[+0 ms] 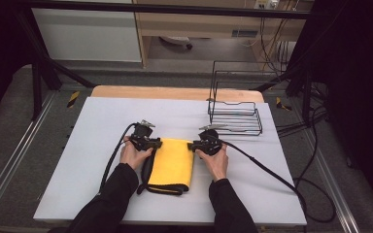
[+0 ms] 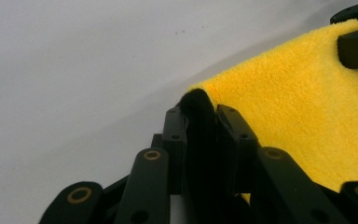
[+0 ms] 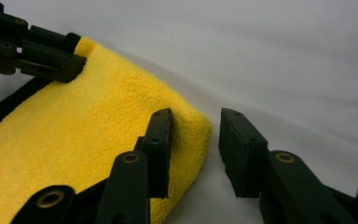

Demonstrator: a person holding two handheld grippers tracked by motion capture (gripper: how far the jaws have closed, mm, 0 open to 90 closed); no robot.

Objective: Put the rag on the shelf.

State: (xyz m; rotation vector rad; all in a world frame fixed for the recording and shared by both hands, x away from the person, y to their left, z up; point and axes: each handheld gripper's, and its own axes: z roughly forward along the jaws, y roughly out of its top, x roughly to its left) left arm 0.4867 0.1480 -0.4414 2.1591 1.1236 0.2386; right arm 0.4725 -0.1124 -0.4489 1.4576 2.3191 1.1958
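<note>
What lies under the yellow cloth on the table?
The yellow cloth lies folded on the white table. A black underside or edging peeks out along its near and left edges. Whatever else sits beneath is covered, so it cannot be told.

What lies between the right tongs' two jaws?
The yellow cloth's far corner and bare table; in the right gripper view, the right tongs haven't pinched it.

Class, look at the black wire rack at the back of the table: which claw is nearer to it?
The right claw is nearer: the wire rack stands just beyond it. The left claw is at the yellow cloth's other far corner, farther away.
</note>
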